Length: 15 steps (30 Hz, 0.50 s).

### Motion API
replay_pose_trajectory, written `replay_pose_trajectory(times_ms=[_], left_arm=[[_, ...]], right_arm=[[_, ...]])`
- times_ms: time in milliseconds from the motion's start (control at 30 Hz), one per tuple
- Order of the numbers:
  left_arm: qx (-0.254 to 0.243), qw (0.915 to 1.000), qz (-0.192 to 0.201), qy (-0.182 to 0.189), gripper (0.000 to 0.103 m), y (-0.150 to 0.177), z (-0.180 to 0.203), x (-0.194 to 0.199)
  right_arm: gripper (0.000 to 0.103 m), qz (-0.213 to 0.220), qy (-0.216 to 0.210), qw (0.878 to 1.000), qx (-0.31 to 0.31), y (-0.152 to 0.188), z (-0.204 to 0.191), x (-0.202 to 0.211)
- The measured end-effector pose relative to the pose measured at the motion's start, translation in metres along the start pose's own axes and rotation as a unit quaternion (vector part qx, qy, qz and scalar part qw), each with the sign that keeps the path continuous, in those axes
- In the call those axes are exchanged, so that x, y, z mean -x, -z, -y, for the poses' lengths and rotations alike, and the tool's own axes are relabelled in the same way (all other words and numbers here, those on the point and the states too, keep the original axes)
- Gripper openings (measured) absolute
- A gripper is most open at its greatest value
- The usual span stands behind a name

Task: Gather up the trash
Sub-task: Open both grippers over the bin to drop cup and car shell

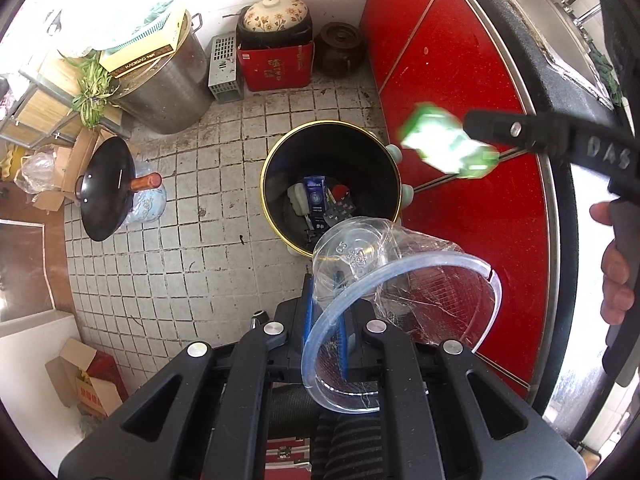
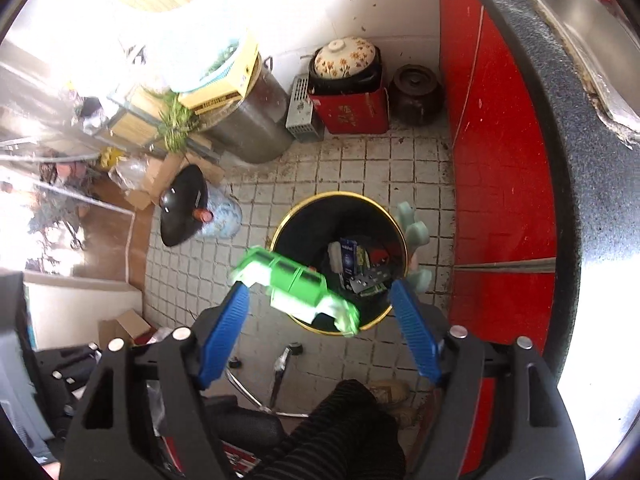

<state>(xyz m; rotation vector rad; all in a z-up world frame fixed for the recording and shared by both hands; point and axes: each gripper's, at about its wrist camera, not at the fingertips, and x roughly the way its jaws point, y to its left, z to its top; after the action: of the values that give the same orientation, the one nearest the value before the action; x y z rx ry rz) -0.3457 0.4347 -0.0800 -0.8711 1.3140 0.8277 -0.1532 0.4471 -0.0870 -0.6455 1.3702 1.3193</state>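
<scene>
Fingers: right gripper is spreading its blue pads wide, gripping nothing; left gripper is pinching a clear plastic cup.
Green carton: is hanging blurred and loose at frame centre, over the bin's near rim.
Black bin: is sitting on tiled floor, holding boxes and blister packs.

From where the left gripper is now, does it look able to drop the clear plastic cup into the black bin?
Probably yes. The left gripper is shut on the clear plastic cup and points down just short of the black bin. Its open mouth is uncovered; only the green carton, loose in the air, crosses that space.
</scene>
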Motion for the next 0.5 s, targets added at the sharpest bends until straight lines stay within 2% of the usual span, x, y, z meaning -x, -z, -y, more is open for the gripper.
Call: replay_pose_trajectory(times_ms=[100,200,233,300,333,400,500], left_arm=[[-0.003,1.0,0.0,0.002,0.009,-0.002,0.003,-0.001],[-0.006,1.0,0.0,0.004,0.009,-0.008,0.007,-0.004],[-0.007,1.0,0.001,0.004,0.013,-0.011,0.011,-0.006],[-0.004,1.0,0.0,0.002,0.052,-0.018,0.016,-0.009],[0.001,0.9999,0.009,-0.004,0.095,-0.022,0.019,-0.008],[0.006,0.9991,0.039,-0.017,0.096,-0.03,0.027,-0.004],[0.016,0.9994,0.029,0.012,0.096,-0.043,0.035,-0.007]], right_arm=[[0.072,0.025,-0.012,0.999,-0.022,-0.004,0.009,0.016],[0.072,0.045,0.007,0.998,-0.031,-0.003,0.021,0.034],[0.072,0.049,0.013,0.998,-0.034,-0.005,0.025,0.04],[0.072,0.057,0.022,0.997,-0.044,-0.002,0.038,0.056],[0.072,0.06,0.025,0.997,-0.048,0.0,0.044,0.063],[0.072,0.07,0.031,0.995,-0.056,0.006,0.056,0.081],[0.072,0.088,0.041,0.993,-0.067,0.02,0.076,0.107]])
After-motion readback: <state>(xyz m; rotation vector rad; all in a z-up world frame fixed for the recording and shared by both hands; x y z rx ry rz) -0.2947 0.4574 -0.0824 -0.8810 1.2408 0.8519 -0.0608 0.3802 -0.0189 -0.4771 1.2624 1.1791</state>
